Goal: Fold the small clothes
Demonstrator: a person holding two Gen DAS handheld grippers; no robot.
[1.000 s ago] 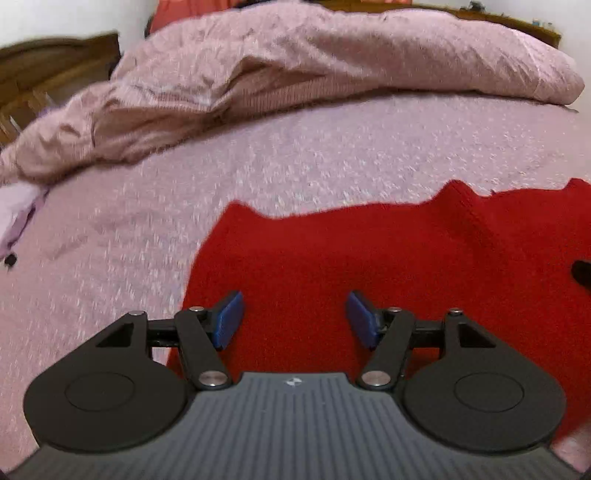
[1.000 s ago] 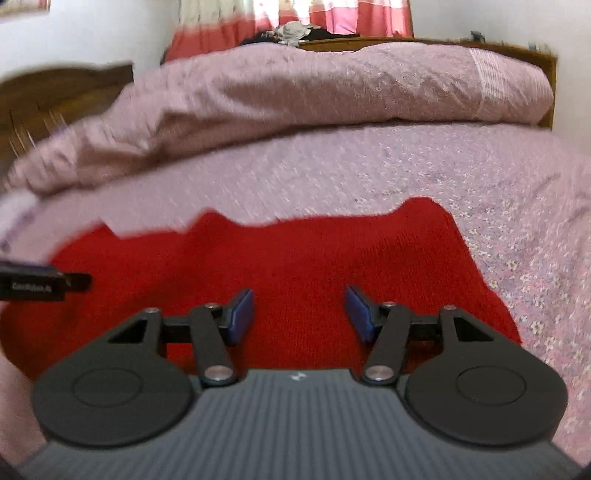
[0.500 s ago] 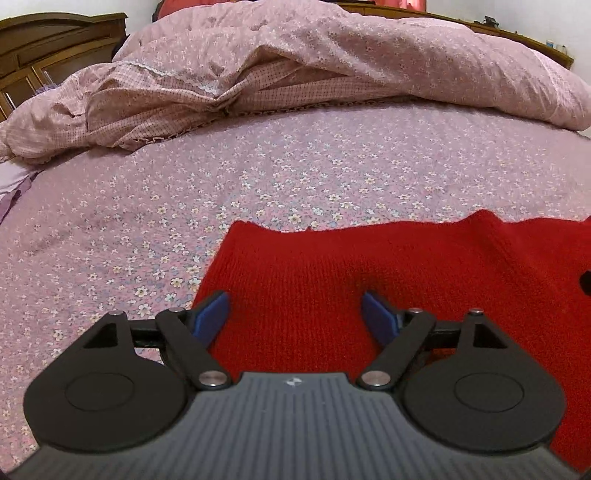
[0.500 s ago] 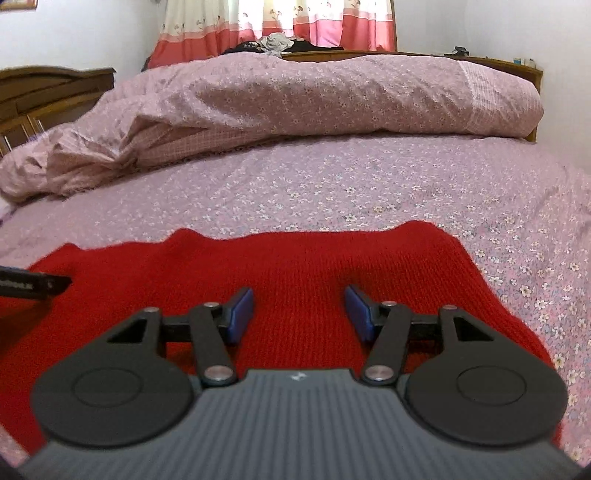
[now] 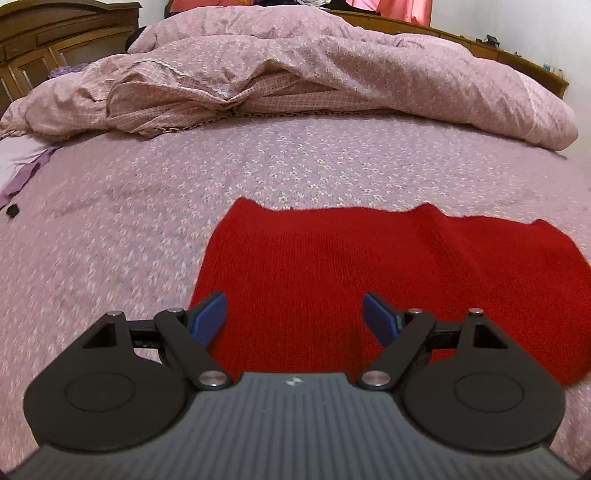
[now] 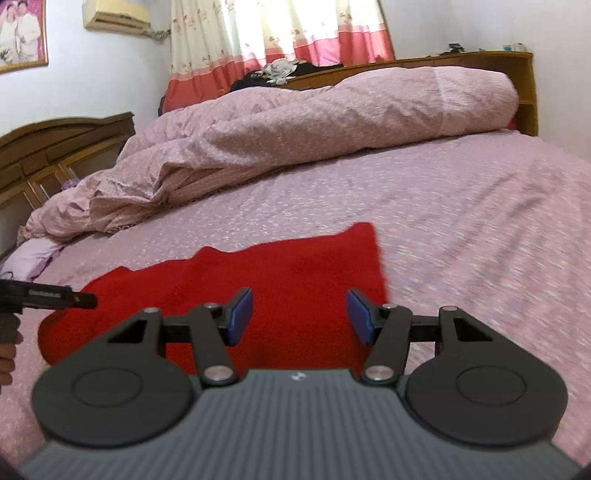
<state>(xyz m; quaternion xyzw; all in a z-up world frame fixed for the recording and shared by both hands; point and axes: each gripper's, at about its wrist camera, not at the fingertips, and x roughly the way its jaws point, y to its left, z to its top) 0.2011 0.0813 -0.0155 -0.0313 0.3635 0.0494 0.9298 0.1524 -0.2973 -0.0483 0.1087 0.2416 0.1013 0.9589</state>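
A red knitted garment [image 5: 369,269] lies flat on the pink flowered bedsheet [image 5: 147,206]. My left gripper [image 5: 295,317] hovers open above the garment's near left part, with nothing between its blue pads [image 5: 208,315]. In the right wrist view the same red garment [image 6: 258,273] spreads to the left, its right edge just past my right gripper [image 6: 300,314]. That gripper is open over the cloth and holds nothing. The left gripper's black tip [image 6: 55,295] and a hand [image 6: 7,354] show at the left edge of this view.
A crumpled pink duvet [image 5: 295,74] is heaped across the far side of the bed. A wooden headboard [image 6: 62,140] stands at the left, curtains [image 6: 277,33] behind. A purple cloth [image 5: 26,170] lies at the left edge.
Both grippers have pulled back and risen from the red garment, which now lies flatter and farther off. The left gripper's jaws have widened. The right view has swung to the right.
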